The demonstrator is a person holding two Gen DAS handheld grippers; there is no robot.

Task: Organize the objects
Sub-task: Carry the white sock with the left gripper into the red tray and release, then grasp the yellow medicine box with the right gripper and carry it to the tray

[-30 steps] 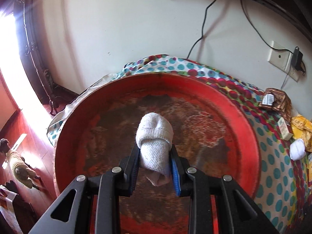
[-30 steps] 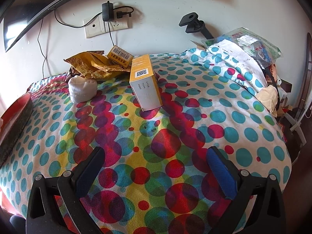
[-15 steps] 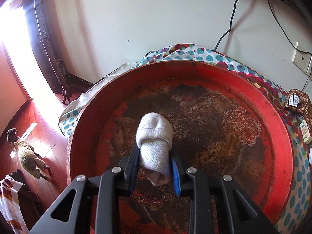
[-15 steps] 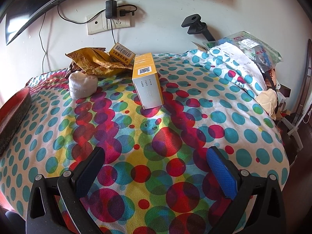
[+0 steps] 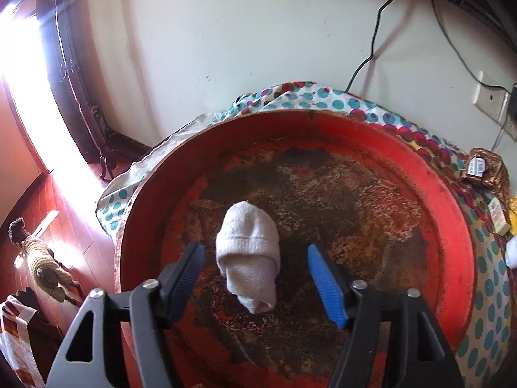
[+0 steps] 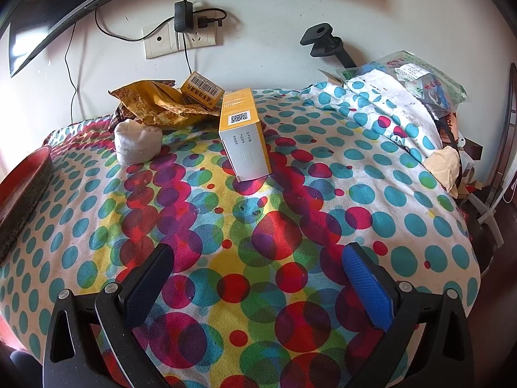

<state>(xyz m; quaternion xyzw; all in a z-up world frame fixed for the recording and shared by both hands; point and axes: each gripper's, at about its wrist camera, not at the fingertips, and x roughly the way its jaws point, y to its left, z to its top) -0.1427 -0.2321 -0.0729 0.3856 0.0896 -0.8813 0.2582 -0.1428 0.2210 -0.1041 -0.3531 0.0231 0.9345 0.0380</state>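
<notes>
In the left wrist view a rolled white sock lies in the worn red round tray. My left gripper is open, its jaws apart on either side of the sock and not touching it. In the right wrist view my right gripper is open and empty above the spotted tablecloth. A second rolled white sock lies at the back left. A yellow box stands in the middle. The tray's rim shows at the left edge.
A crumpled gold wrapper and a small yellow barcode box lie near the wall socket. A heap of cloth and plastic bags fills the back right. The table edge drops off at the right.
My left gripper has opened and let go of the sock, which now lies in the red tray. The right gripper has stayed open, shifting slightly.
</notes>
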